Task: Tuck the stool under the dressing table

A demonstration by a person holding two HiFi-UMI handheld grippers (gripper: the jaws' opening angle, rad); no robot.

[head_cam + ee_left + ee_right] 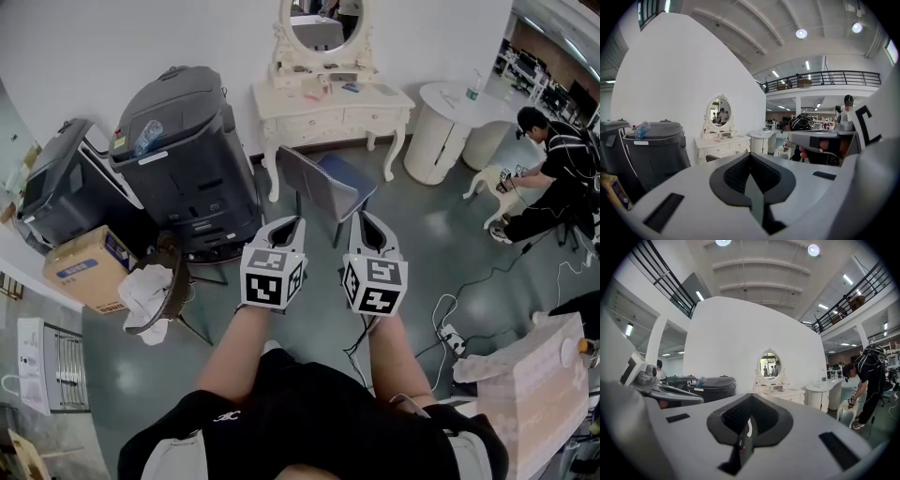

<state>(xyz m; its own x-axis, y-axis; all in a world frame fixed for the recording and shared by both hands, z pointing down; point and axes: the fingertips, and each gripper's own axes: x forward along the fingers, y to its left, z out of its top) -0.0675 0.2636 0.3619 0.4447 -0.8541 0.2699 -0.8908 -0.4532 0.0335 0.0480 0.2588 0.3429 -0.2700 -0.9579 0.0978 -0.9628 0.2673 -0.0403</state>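
The cream dressing table with its oval mirror stands against the white back wall. The stool, grey-backed with a blue seat, stands in front of it, outside the table's legs. My left gripper and right gripper are side by side just short of the stool's back, both shut and empty. In the left gripper view the jaws are together, with the dressing table and the stool's top edge beyond. The right gripper faces the dressing table too.
Two bulky dark grey machines stand left of the table, with a cardboard box and a small stand with white cloth. A round white table and a crouching person are at the right. Cables and a power strip lie on the floor.
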